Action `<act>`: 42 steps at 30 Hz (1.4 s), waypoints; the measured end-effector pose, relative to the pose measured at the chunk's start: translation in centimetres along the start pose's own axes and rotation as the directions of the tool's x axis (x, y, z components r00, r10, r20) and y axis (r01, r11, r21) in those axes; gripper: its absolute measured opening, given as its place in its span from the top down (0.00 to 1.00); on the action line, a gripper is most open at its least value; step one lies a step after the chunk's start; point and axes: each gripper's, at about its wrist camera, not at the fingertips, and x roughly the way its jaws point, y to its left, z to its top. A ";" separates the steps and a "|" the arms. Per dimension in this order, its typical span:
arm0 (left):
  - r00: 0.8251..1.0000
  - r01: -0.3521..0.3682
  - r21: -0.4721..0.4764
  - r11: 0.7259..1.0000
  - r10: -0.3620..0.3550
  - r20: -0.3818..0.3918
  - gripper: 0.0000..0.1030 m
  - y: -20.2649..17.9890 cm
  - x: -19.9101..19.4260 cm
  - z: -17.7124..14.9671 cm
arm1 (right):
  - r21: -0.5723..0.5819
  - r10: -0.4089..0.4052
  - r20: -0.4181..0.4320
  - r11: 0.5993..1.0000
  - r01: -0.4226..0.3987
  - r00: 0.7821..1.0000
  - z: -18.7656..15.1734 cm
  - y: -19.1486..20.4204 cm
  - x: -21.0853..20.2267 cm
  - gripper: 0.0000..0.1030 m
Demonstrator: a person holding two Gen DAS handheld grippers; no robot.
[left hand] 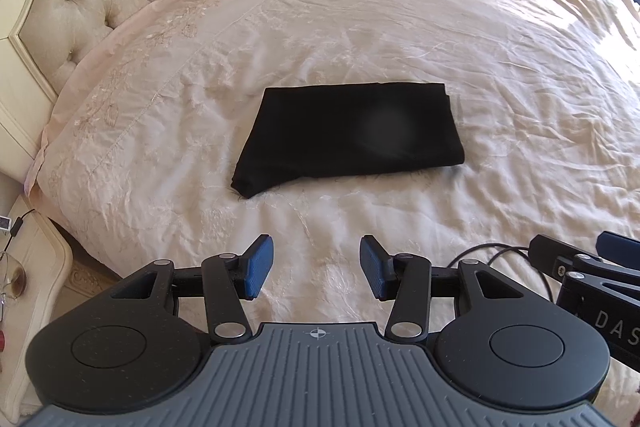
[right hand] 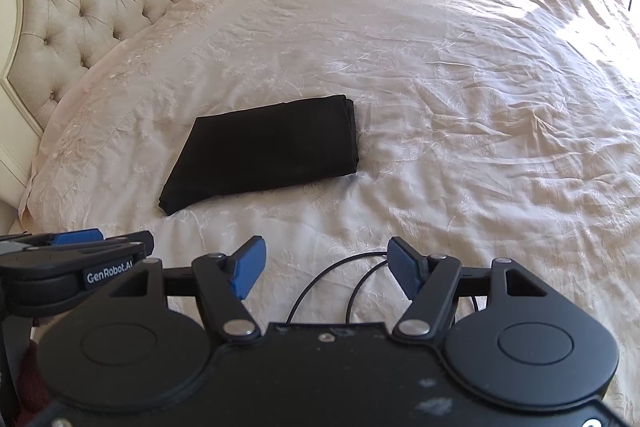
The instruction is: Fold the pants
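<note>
Your left gripper (left hand: 316, 267) and right gripper (right hand: 326, 267) both stand with jaws apart, holding nothing. The black pants (left hand: 348, 135) lie folded on the bedspread (left hand: 440, 39), ahead of both.

One folded black pants (left hand: 348, 135) bundle, two tongs (blue-padded), one bed (left hand: 440, 39).

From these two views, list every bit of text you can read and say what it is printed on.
"GenRobot.AI" – white print on the side of the left gripper, seen from the right wrist.
"DAS" – pale letters on the right gripper, cut off at the frame edge in the left wrist view.
Nightstand items: too small to read.
</note>
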 end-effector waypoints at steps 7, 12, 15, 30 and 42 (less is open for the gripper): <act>1.000 -0.001 -0.006 1.000 0.001 -0.004 0.55 0.2 0.1 0.0 | -0.008 0.007 -0.011 1.000 -0.008 1.000 0.0 0.2 0.3 0.32; 1.000 -0.003 -0.009 1.000 0.003 -0.003 0.55 0.3 0.2 0.1 | -0.011 0.010 -0.016 1.000 -0.010 1.000 0.2 0.1 0.6 0.32; 1.000 -0.004 -0.010 1.000 0.004 -0.004 0.55 0.4 0.4 0.2 | -0.006 0.010 -0.021 1.000 -0.010 1.000 0.4 0.1 0.8 0.32; 1.000 0.015 0.016 1.000 -0.015 -0.020 0.55 1.8 3.4 3.0 | 0.009 -0.016 -0.067 1.000 0.016 0.998 2.6 2.0 4.1 0.32; 0.992 0.105 0.061 0.993 -0.100 -0.081 0.55 2.8 7.1 5.6 | 0.015 -0.057 -0.135 0.998 0.060 0.989 4.9 4.1 8.1 0.32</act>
